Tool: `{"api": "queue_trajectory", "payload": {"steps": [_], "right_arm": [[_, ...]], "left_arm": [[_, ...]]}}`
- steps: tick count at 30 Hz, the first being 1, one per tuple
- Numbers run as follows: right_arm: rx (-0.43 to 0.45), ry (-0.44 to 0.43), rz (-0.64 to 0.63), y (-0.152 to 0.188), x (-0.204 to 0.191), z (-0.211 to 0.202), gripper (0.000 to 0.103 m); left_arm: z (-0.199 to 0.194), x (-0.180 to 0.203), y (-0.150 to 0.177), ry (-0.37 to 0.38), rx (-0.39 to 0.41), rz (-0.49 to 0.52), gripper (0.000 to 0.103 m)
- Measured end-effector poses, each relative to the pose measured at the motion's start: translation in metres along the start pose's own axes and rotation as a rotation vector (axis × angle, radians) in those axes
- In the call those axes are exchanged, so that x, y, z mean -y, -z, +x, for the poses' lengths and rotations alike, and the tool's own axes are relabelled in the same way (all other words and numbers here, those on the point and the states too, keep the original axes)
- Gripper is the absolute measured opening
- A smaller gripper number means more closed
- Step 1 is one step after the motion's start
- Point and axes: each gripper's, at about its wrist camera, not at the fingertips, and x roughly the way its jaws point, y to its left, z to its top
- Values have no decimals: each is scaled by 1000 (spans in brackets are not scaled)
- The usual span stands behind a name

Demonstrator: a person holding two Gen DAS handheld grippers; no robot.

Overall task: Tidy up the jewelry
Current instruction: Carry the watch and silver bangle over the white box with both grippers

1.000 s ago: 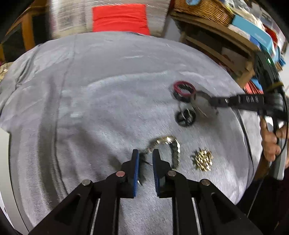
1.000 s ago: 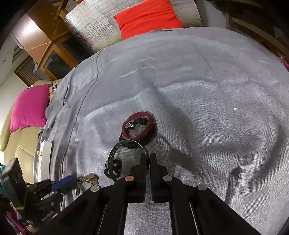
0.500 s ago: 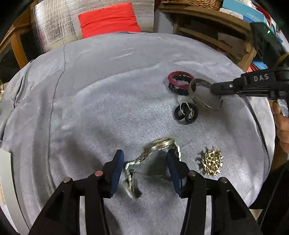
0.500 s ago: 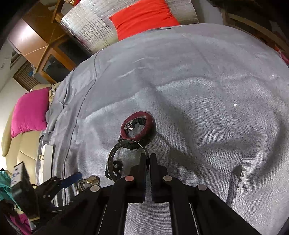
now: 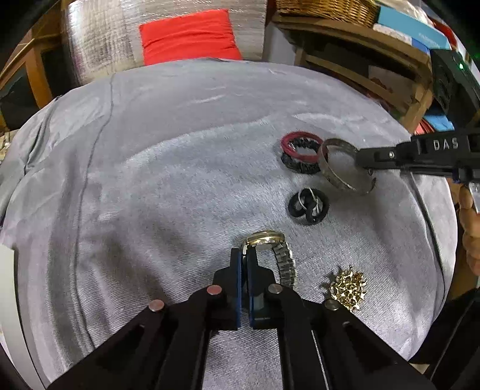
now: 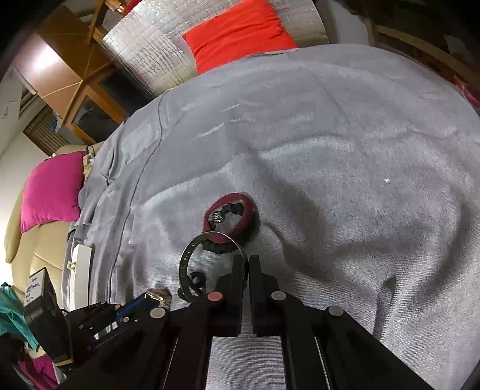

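A silver-and-gold watch with a metal link band lies on the grey cloth. My left gripper has its jaws closing tight on the watch's left edge, with the blue pads pressed on it. My right gripper is shut on the rim of a silver bangle, held just above the cloth. The same bangle shows at right in the left wrist view. A red bracelet on a black beaded one lies beyond it. Two linked black rings and a gold cluster lie nearby.
A red cushion on a silver quilted back stands behind the cloth. Wooden shelves with a wicker basket stand at the back right. A pink cushion lies to the left in the right wrist view. A hand shows at the right edge.
My left gripper opened wide around the watch, then closed on its left edge. The right gripper kept still with the bangle in it.
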Motion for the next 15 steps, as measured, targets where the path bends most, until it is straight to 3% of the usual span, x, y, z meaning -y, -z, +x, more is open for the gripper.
{"api": "queue_trajectory", "payload": {"steps": [8,15], "right_arm": [[44,-69,-45,4,-31,-3,4],[77,-145,-92,13,-76,1,4]], "left_arm": [[-39,-24,6,-27,81,-97,3],[-108,-50,25,-79,226,-210,3]]}}
